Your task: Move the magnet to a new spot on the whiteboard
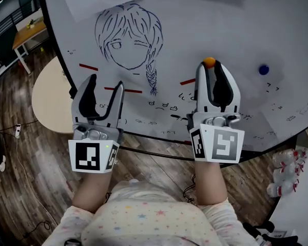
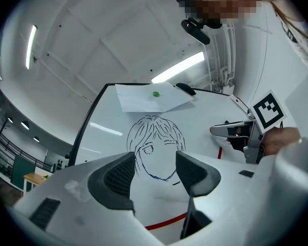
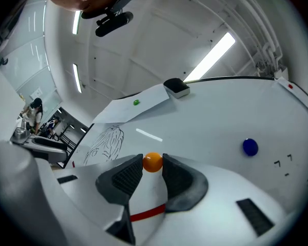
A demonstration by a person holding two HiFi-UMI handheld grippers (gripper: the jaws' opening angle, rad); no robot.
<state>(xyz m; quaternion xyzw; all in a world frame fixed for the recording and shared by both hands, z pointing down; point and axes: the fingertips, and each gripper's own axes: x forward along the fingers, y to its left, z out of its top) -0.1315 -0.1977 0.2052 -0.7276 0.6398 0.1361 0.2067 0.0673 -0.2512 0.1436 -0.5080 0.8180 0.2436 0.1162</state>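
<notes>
My right gripper (image 1: 210,68) is clenched on the orange magnet (image 3: 153,161), which sits pinched between the very tips of the two jaws, touching a pad on either side. The magnet rests against the whiteboard (image 1: 220,24), right of the middle of the board and just above a short red stroke (image 1: 187,81). A blue magnet (image 1: 264,69) is stuck to the board off to the right of it, well apart from my jaws.

My left gripper (image 1: 107,81) is released: its jaws stand wide apart with nothing between them, only bare board and the pen drawing of a face (image 1: 129,37) showing through the gap. It hangs in front of the lower left part of the board, near two more red strokes (image 1: 123,89).

At the top of the board a sheet of paper (image 3: 123,110) is pinned under a small green magnet (image 3: 136,102), and a dark eraser (image 3: 176,87) sits beside the sheet's right corner. Small black scribbles run along the lower edge of the board. Behind the board's left edge I see a pale round table (image 1: 49,96) on a wooden floor (image 1: 20,152).
</notes>
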